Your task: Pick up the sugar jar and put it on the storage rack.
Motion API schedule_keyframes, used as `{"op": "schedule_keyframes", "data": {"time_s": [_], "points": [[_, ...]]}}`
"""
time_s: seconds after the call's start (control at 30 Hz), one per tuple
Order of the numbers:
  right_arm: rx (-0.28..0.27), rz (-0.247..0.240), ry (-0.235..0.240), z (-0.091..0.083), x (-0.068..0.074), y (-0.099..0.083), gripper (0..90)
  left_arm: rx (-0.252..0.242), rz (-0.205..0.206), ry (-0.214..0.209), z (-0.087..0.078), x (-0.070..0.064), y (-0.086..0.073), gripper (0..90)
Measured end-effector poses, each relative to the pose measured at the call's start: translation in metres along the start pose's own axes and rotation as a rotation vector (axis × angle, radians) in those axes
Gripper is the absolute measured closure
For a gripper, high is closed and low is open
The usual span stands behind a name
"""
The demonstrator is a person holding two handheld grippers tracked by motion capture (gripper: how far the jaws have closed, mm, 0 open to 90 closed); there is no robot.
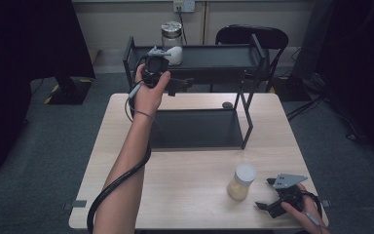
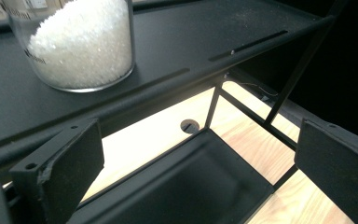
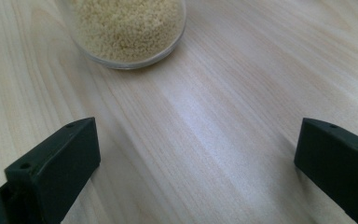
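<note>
Worktop [image 1: 185, 190]: light wood grain, rectangular, with a small round hole near its far edge. Standing on its far half: black metal shelf rack [image 1: 246, 117], 2 tiers. Top tier [image 1: 214, 56] carries 1 glass jar of white granules [image 1: 172, 43] toward its left end, upright, metal lid on. Lower tier [image 1: 195, 129] is a shallow black tray resting on the worktop. On the near right of the worktop: 1 jar of yellowish grains [image 1: 242, 182], upright, white lid, well apart from the rack.
</note>
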State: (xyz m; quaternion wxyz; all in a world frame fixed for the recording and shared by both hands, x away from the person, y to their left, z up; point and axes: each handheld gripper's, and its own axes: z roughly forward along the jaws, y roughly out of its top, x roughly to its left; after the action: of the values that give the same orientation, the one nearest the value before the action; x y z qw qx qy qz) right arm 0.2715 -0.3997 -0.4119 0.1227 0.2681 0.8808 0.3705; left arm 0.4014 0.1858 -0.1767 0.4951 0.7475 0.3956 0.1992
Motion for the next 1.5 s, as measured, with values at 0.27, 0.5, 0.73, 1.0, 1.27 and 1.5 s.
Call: {"op": "schedule_keyframes", "data": {"time_s": [0.27,0.5,0.73,1.0,1.27,1.5], "points": [[-0.001,0.001,-0.001,0.000,0.000,0.000,0.0,0.001,-0.014,-0.016,0.002,0.003,-0.016,0.9],[-0.001,0.000,-0.001,0.000,0.000,0.000,0.0,0.003,-0.038,-0.021,0.005,0.008,-0.036,0.9],[-0.001,0.000,-0.001,0.000,0.000,0.000,0.0,0.013,-0.052,-0.020,0.007,0.012,-0.052,1.2],[-0.002,0.000,-0.001,0.000,0.000,0.000,0.0,0.018,-0.069,-0.026,0.013,0.017,-0.077,1.2],[0.000,-0.001,0.000,0.000,0.000,0.000,0.0,0.037,-0.082,-0.026,0.019,0.018,-0.100,1.2],[0.000,-0.001,0.000,0.000,0.000,0.000,0.0,0.039,-0.087,-0.038,0.024,0.019,-0.119,1.3]]}}
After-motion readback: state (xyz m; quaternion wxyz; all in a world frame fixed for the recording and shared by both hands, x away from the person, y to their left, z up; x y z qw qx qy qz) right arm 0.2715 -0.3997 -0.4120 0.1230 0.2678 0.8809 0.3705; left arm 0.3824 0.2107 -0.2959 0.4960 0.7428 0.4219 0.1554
